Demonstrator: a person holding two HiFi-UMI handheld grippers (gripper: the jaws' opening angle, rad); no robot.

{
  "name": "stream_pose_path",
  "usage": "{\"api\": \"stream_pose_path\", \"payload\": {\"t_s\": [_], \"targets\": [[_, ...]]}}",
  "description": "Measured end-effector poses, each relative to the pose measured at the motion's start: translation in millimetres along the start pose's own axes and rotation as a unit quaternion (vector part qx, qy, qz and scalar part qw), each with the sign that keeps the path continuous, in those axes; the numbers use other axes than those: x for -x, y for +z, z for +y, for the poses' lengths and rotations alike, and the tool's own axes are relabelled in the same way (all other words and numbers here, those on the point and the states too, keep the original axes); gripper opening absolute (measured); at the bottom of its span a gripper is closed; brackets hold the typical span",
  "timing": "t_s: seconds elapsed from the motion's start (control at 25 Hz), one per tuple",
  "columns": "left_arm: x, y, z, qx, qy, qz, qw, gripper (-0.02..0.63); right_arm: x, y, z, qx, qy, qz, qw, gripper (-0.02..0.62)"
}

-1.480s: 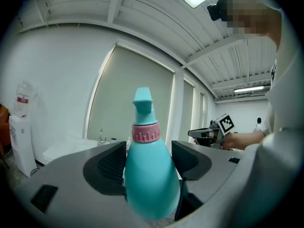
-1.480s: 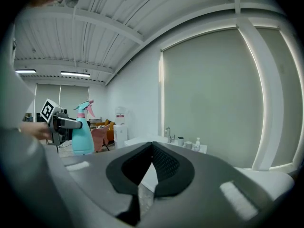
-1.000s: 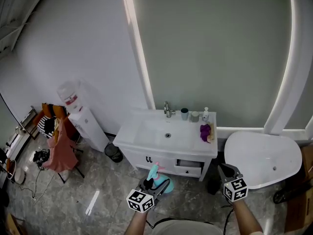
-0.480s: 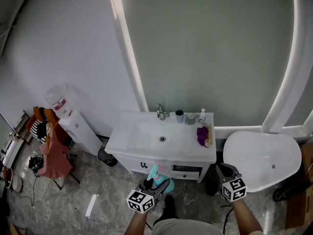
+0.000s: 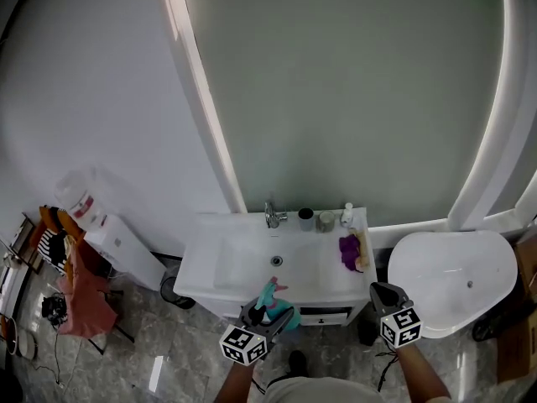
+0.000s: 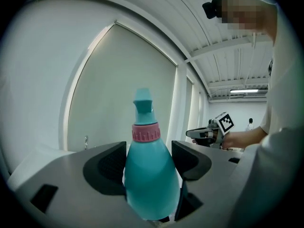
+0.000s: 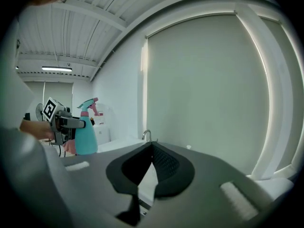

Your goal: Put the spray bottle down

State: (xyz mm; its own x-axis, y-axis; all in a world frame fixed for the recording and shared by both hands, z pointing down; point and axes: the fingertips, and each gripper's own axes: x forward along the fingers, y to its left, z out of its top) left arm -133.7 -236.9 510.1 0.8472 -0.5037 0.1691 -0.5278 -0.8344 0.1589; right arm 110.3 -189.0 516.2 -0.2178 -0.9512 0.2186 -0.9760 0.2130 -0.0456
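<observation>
spray bottle (image 6: 151,184) | gripped upright by left tool (image 6: 149,148) | right tool (image 7: 152,146) closed

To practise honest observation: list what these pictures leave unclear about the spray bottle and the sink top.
Spray bottle: base hidden by the left gripper, left gripper view.
Small containers beside the tap: too small to identify, head view.
Purple item on the sink top: too small, head view.

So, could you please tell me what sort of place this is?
Most likely a bathroom: a white vanity sink with a faucet, a white tub beside it, and toiletry containers behind the basin.
</observation>
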Motion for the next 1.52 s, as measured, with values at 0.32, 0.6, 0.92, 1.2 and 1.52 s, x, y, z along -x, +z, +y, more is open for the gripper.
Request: {"api": "stream_pose_path", "payload": {"t_s": [0.32, 0.6, 0.92, 1.2, 1.52], "targets": [[-43, 16, 77, 0.002, -0.033, 0.011, 0.9994, 0.302, -70, 17, -6, -0.003, -0.032, 0.008, 0.999, 0.011], [-75, 19, 126, 0.003, -0.064, 0.022, 0.9977, 0.302, -115, 20, -11, -0.008, -0.062, 0.016, 0.998, 0.011], [-99, 18, 153, 0.003, -0.092, 0.030, 0.9953, 0.302, -136, 13, -13, -0.016, -0.088, 0.025, 0.996, 0.011], [-121, 17, 145, 0.006, -0.109, 0.033, 0.9935, 0.302, -124, 9, -31, -0.022, -0.113, 0.026, 0.993, 0.011], [-147, 12, 120, 0.009, -0.105, 0.041, 0.9935, 0.302, -105, -2, -57, -0.027, -0.112, 0.033, 0.993, 0.011]]}}
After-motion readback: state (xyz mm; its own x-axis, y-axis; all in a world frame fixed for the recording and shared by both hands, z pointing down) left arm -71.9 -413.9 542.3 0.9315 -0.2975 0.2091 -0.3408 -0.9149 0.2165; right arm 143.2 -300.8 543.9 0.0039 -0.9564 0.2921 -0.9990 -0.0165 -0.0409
